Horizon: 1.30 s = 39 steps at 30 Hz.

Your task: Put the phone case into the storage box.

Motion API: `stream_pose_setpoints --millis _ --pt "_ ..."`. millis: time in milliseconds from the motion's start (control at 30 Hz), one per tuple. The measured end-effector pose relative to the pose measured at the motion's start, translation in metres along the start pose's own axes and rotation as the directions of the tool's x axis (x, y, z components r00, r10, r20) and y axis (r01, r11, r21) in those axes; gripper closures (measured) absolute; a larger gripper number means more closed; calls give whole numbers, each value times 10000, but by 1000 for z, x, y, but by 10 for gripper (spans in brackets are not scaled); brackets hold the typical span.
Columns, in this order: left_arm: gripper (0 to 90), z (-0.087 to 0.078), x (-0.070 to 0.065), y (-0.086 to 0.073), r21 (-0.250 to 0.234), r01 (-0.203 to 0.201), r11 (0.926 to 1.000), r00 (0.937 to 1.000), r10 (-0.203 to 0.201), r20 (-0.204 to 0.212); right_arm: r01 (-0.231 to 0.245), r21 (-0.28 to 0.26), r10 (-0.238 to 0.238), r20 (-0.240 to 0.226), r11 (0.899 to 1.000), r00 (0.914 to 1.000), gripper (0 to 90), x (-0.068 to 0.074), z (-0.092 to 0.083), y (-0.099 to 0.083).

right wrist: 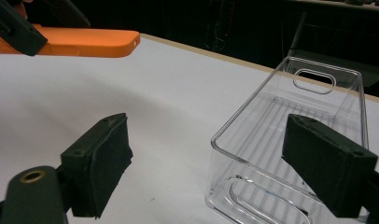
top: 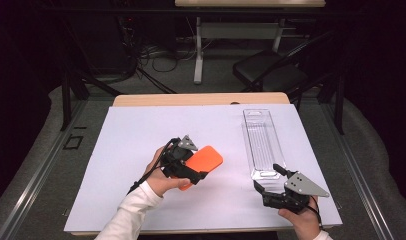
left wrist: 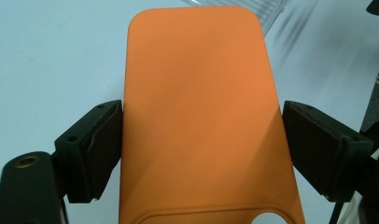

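An orange phone case (top: 205,159) (left wrist: 201,107) (right wrist: 85,42) is held flat, a little above the white sheet. My left gripper (top: 191,172) (left wrist: 201,154) is shut on it, one jaw against each long edge. A clear plastic tray (top: 261,142) (right wrist: 290,116) lies lengthwise on the right of the sheet, and a corner of the tray (left wrist: 271,14) shows beyond the case. My right gripper (top: 266,177) (right wrist: 206,158) stands open at the tray's near end, jaws wide apart, the right one in front of the tray's near wall and nothing between them.
A white sheet (top: 141,135) covers the wooden table (top: 201,99). Beyond the table's far edge stand a black chair (top: 271,70), another desk's leg (top: 197,50) and cables on the floor (top: 156,60). Metal rails (top: 36,170) run along both sides.
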State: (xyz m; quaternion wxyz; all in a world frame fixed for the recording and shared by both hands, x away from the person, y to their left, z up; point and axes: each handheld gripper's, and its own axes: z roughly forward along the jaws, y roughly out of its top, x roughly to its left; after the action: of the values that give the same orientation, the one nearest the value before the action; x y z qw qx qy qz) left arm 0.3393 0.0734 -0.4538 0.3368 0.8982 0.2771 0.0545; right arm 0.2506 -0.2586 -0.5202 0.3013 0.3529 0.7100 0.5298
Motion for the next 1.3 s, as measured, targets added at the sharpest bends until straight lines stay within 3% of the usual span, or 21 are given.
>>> stream_pose_setpoints --millis 233,367,567,767,933,1067,1267,1300 --pt "155 -4 -2 1 19 -154 9999 9997 153 198 843 365 -841 -76 9958 9964 144 2 0 6" --pt "155 -5 -4 2 -9 -223 9998 9995 223 225 1629 697 -1606 -377 9842 9863 145 3 2 10" --pt "155 -7 -3 1 -48 -247 9997 9994 248 260 3096 1102 -3053 -543 9445 9507 151 10 8 17" --pt "155 -11 -2 2 -135 -215 9997 9993 219 292 4618 911 -4586 -546 8823 8870 153 20 14 27" --pt "155 -13 -3 2 -142 -282 9995 9991 286 303 5749 633 -5726 -525 8157 8182 162 29 22 34" --pt "155 -13 -4 2 -141 -285 9995 9990 289 328 6389 683 -6356 -644 7663 7693 164 36 28 37" --pt "155 -10 -6 2 -61 -314 9995 9988 316 362 7054 836 -7000 -877 7038 7088 174 43 35 42" --pt "155 -10 -6 2 -31 -360 9993 9986 361 377 7213 809 -7157 -900 6878 6926 181 44 36 43"
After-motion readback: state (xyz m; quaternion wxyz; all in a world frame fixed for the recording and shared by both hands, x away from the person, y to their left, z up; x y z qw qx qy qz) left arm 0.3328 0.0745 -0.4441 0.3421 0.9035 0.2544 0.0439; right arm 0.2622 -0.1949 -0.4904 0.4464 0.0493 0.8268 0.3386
